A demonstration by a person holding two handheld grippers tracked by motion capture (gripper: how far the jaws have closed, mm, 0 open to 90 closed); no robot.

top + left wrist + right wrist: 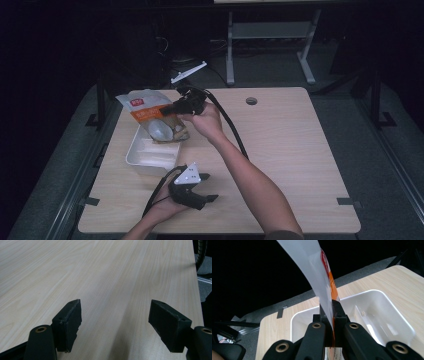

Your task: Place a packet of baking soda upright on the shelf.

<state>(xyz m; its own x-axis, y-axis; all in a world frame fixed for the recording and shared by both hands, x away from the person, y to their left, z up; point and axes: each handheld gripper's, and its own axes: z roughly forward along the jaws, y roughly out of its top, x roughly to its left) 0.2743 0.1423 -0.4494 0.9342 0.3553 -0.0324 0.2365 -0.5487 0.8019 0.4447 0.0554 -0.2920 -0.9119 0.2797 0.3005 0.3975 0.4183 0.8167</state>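
The bag's [152,116] print is too small to read, and its lower end is hidden behind the right gripper [176,106] in the right gripper view. That gripper's jaws are pinched tight on the bag [322,277], holding it in the air above the white tub [150,156], which sits near the table's [290,150] left edge; the tub's [387,305] contents are hard to make out. The left gripper [206,187], in a hand [162,210] near the front edge, has its jaws spread wide with nothing between them, just above bare tabletop [112,277].
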